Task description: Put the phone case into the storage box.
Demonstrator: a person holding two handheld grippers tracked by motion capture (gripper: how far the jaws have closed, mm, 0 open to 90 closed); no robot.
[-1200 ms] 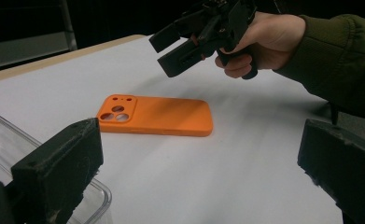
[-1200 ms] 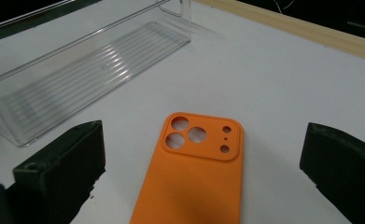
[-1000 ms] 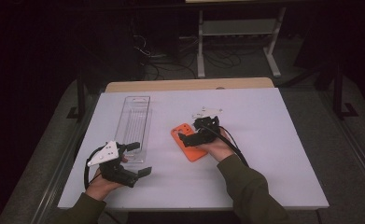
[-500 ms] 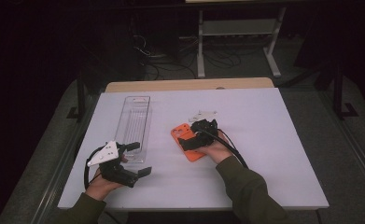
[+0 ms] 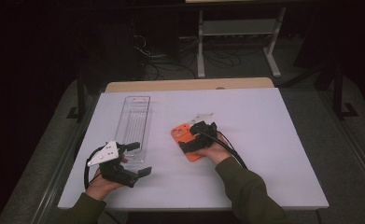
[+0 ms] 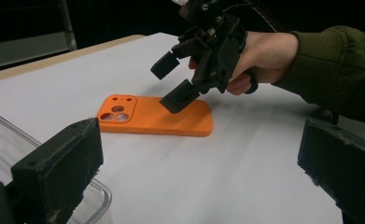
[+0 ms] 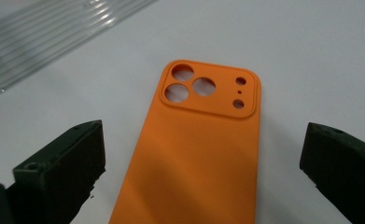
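An orange phone case [image 5: 178,134] lies back up on the white table [image 5: 264,140], camera cutouts toward the far end. My right gripper [image 5: 189,141] hangs over it, open, one jaw on either side of the case's width [image 7: 199,154]. In the left gripper view the right gripper [image 6: 170,86] tilts down, its lower jaw just at the case's top face [image 6: 147,116]. My left gripper [image 5: 140,158] rests open and holding nothing near the front left of the table, pointing right toward the case.
A long clear plastic tray [image 5: 134,123] lies lengthwise left of the case, its near end beside the left gripper [image 6: 199,186]. The tray's ribbed floor [image 7: 45,32] is in the right gripper view. A wooden strip [image 5: 189,85] edges the far side.
The right gripper has come slightly nearer and lower over the case. The case, the tray and the left gripper have stayed put.
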